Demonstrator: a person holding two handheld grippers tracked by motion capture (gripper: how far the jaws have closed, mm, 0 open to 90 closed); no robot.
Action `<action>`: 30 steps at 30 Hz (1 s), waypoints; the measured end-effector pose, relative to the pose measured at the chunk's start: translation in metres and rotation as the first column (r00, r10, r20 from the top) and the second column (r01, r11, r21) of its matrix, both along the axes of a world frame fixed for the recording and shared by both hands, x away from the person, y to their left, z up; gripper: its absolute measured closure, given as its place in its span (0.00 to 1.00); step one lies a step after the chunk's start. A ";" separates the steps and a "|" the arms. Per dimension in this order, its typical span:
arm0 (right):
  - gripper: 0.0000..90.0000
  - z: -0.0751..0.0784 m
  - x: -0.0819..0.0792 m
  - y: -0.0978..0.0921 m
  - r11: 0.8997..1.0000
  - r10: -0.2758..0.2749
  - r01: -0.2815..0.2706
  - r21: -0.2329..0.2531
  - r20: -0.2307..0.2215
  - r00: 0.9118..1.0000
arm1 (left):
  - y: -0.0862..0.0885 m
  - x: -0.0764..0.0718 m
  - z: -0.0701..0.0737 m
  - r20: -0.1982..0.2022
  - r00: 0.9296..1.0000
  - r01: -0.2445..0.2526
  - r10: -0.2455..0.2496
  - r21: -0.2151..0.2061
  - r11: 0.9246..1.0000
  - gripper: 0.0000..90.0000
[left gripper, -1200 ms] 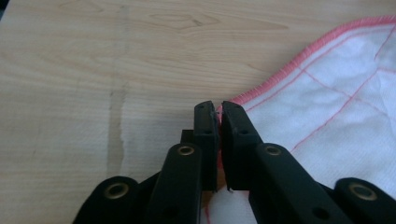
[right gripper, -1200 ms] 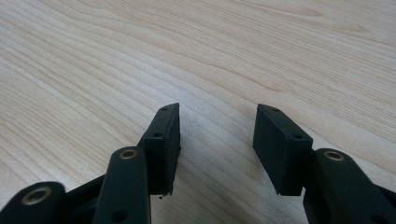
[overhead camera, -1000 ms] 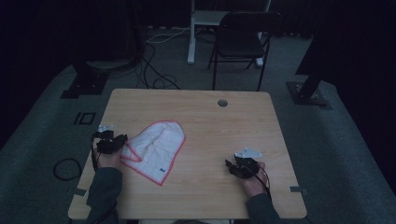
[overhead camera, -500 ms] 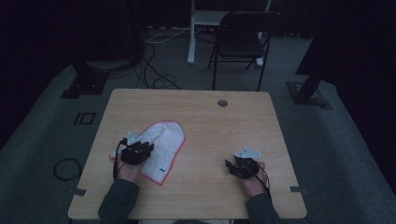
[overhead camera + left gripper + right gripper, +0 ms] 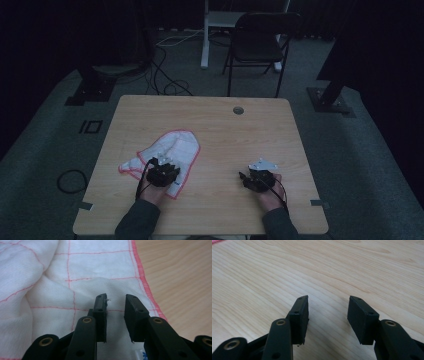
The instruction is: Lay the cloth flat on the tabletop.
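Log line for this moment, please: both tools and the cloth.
left tool: open, over white cloth near its pink hem | right tool: open, over bare wooden table | cloth: rumpled, not gripped

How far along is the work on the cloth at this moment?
Early stage. The white cloth with pink trim lies crumpled on the table, nothing folded or flattened. The left tongs hover open over a raised wrinkle, not yet gripping. The right tongs sit open above bare wood. Grasping and handling the cloth is all left.
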State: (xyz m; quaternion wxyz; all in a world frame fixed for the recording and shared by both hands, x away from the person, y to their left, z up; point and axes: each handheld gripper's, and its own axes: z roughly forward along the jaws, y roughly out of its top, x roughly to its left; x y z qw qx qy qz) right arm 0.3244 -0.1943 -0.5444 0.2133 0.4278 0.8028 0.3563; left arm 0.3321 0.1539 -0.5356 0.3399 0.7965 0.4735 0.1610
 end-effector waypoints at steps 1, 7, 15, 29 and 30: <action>0.57 0.000 -0.001 0.002 1.000 0.006 -0.006 -0.001 0.004 1.000 | -0.004 -0.002 0.000 0.000 1.000 0.010 -0.010 0.001 1.000 0.80; 0.57 0.003 -0.005 0.016 0.999 0.050 -0.051 0.019 0.009 0.999 | -0.033 -0.010 0.000 -0.014 0.998 0.063 -0.063 -0.027 0.998 0.80; 0.60 0.004 -0.015 0.046 0.985 0.172 -0.173 0.019 0.034 0.984 | -0.073 -0.019 -0.001 -0.033 0.985 0.165 -0.168 -0.062 0.984 0.80; 0.66 0.003 -0.020 0.075 0.968 0.248 -0.249 0.020 0.049 0.968 | -0.004 -0.019 0.050 0.105 0.994 0.032 -0.015 -0.158 0.987 0.80; 0.66 0.003 -0.020 0.076 0.968 0.250 -0.251 0.020 0.049 0.967 | 0.005 -0.018 0.052 0.109 0.994 0.008 0.010 -0.160 0.987 0.80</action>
